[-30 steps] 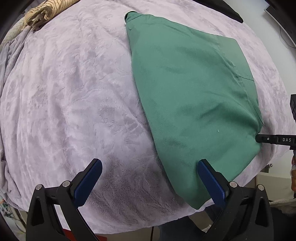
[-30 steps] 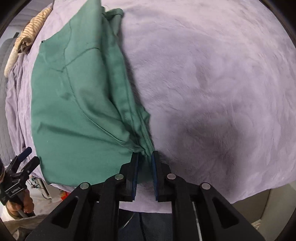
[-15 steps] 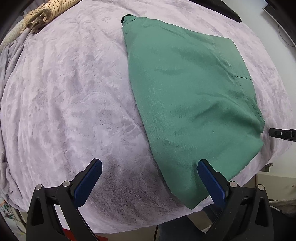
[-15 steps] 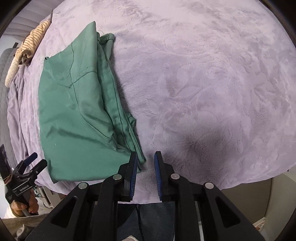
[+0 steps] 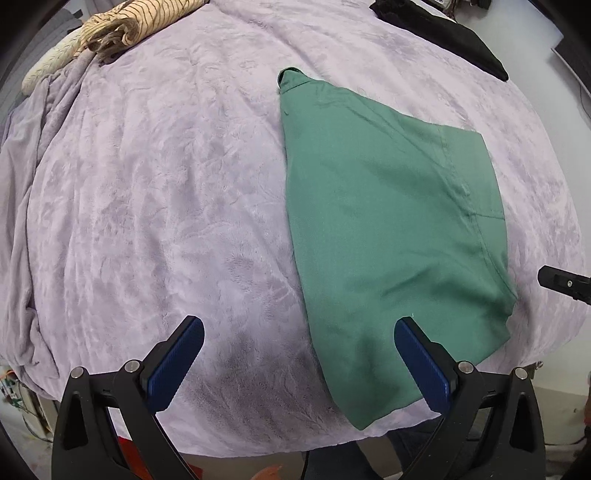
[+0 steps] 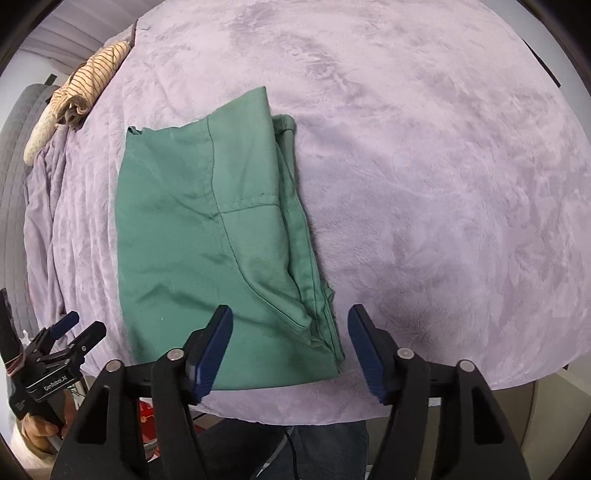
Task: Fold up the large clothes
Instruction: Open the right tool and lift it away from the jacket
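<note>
Looking down your left wrist view, your left gripper [image 5: 299, 343] hangs with jaws wide apart, grasping nothing, above a lilac blanket [image 5: 155, 206]. The folded green garment [image 5: 391, 236] lies flat on it to the right, a black cloth [image 5: 443, 33] beyond. In your right wrist view, your right gripper [image 6: 290, 336] is opening, clear above the garment's near edge; only here the stacked folded layers show. A striped cloth [image 6: 92, 77] lies far left.

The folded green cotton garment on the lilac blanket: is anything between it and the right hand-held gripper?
Nothing visible. The right hand-held gripper, jaws opening with nothing between them, hangs over the folded green cotton garment's near edge; only bare lilac plush blanket surrounds it.
</note>
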The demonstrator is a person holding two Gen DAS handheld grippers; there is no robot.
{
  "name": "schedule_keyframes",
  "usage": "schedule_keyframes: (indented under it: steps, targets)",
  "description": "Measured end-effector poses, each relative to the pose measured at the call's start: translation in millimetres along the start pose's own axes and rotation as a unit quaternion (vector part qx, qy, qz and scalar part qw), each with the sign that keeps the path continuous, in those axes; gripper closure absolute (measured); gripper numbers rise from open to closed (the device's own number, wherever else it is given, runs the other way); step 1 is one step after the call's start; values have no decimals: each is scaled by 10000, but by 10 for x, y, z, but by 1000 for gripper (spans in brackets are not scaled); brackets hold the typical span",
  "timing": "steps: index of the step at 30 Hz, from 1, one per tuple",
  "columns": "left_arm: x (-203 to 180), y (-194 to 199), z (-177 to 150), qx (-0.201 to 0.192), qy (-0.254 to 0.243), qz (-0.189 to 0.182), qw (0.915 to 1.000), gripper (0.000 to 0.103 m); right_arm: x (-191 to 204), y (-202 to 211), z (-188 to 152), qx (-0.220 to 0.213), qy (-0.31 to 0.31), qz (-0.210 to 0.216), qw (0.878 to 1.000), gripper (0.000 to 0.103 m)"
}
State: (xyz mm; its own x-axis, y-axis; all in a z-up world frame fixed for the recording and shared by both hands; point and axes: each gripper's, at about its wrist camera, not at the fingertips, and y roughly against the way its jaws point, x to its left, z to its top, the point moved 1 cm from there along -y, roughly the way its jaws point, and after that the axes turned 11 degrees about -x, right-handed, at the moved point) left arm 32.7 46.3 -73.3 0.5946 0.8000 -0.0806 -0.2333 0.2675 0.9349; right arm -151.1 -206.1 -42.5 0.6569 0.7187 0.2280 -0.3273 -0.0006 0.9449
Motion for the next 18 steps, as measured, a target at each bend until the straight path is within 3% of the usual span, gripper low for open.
schedule_keyframes:
  steps: [1, 5, 18]
  targets:
    - [-3, 14, 18, -2, 68, -3, 10000, 0, 63, 26, 19, -52, 53, -9, 10000, 22]
    - [-14, 80, 91, -51, 174, 142, 9997, 0, 339, 103, 68, -238, 346, -156, 9990, 16]
    - [-169, 153, 117, -113, -97, 512, 9986, 0, 646, 208, 88, -558, 770, -670, 9932, 14]
